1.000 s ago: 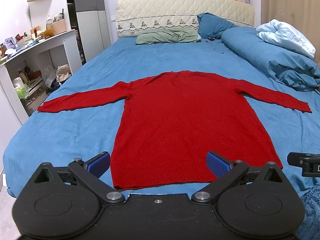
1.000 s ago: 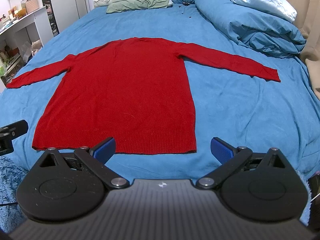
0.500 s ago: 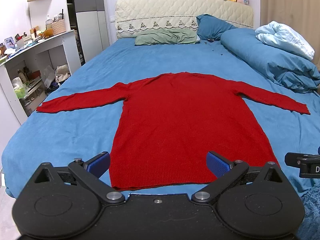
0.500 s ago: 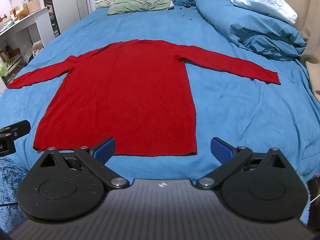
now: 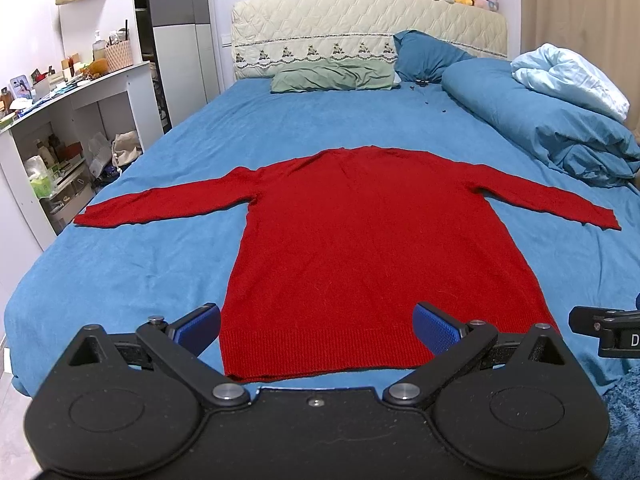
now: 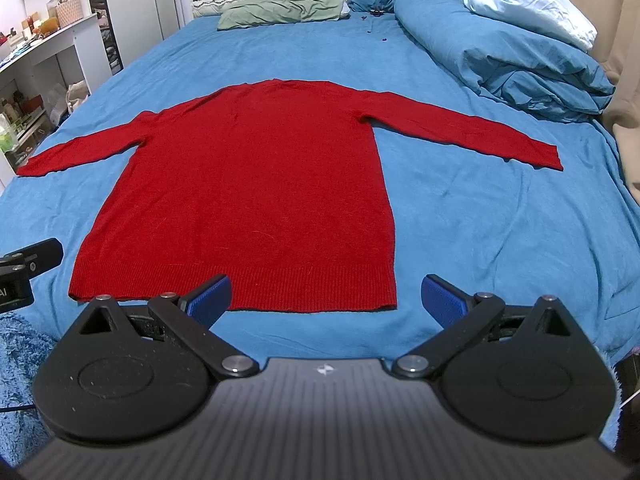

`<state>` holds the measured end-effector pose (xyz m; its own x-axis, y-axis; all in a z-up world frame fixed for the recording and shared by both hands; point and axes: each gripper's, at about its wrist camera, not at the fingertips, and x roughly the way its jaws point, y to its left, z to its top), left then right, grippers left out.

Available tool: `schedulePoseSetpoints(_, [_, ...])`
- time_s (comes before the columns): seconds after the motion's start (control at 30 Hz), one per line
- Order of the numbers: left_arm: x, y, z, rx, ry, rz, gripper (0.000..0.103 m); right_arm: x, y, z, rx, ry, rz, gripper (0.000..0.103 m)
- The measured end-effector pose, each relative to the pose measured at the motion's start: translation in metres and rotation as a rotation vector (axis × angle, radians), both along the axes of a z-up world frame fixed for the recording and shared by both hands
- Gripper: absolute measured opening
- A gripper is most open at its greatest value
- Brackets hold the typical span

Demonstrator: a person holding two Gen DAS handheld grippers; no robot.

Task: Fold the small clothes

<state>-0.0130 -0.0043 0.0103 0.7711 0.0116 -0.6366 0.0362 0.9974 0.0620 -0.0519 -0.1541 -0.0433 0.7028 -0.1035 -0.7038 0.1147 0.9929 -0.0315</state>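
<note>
Red sweater [image 5: 360,248] lies flat on bed [image 5: 140,264], sleeves spread, unchanged over last second. Left gripper [image 5: 316,330] and right gripper [image 6: 324,300] hover at near hem, fingers wide, empty. Folding not begun.

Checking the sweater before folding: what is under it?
The red sweater lies flat on the blue bed sheet, which shows all around it. Whatever sits directly beneath the fabric is covered and cannot be seen. Both tools, left and right, are open, holding nothing.
</note>
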Motion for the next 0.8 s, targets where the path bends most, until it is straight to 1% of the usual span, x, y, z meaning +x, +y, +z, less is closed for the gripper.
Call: schedulePoseSetpoints(0.8, [0.0004,0.0002,0.0023,-0.006,0.000,0.000,0.103,0.0001,0.0014,-0.0002,0.003,-0.004,0.002,0.103])
